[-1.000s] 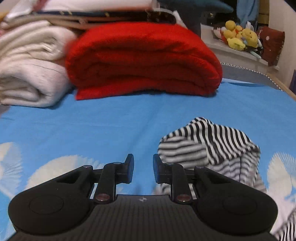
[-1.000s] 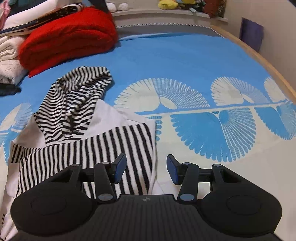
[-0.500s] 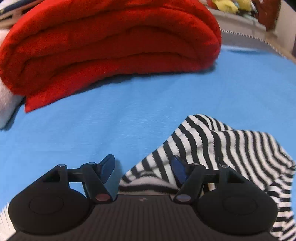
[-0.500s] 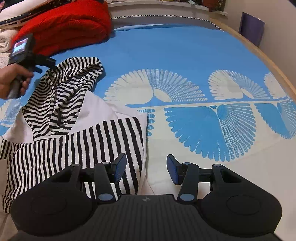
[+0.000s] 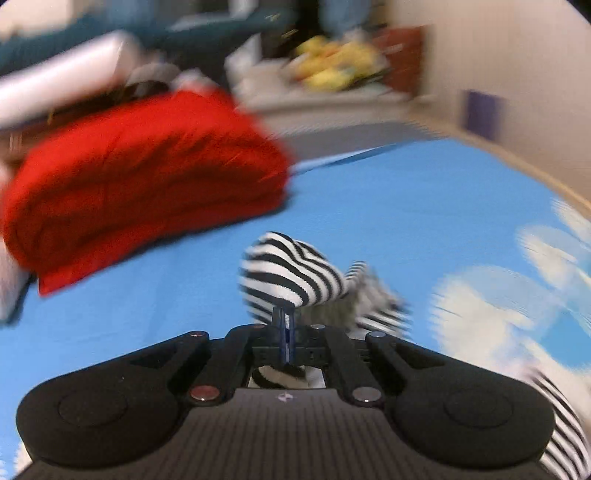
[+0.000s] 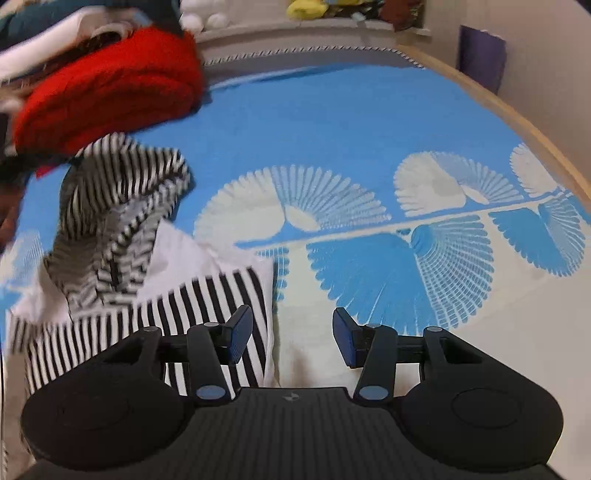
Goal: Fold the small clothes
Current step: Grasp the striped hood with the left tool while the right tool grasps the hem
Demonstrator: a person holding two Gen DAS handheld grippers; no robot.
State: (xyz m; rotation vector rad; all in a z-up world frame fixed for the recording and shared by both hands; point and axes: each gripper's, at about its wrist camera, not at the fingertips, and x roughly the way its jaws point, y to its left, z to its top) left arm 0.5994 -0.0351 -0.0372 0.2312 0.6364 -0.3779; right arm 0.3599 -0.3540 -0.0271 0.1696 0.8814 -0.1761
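Note:
A small black-and-white striped hooded garment [image 6: 110, 266] lies on the blue bedsheet [image 6: 351, 122]. My left gripper [image 5: 286, 325] is shut on the striped hood [image 5: 291, 273] and holds it lifted above the sheet; the view is blurred by motion. In the right wrist view the hood [image 6: 122, 173] stands raised at the left. My right gripper [image 6: 291, 332] is open and empty, its left finger over the garment's striped lower edge [image 6: 221, 295], its right finger over bare sheet.
A folded red blanket [image 5: 140, 177] lies at the back left, also in the right wrist view [image 6: 107, 85], beside stacked pale linens [image 6: 55, 29]. Yellow plush toys [image 5: 332, 66] sit on a shelf behind. The bed's wooden edge [image 6: 517, 125] runs along the right.
My left gripper has shut on the striped hood and lifted it up and back from the sheet. My right gripper has stayed open over the garment's lower edge.

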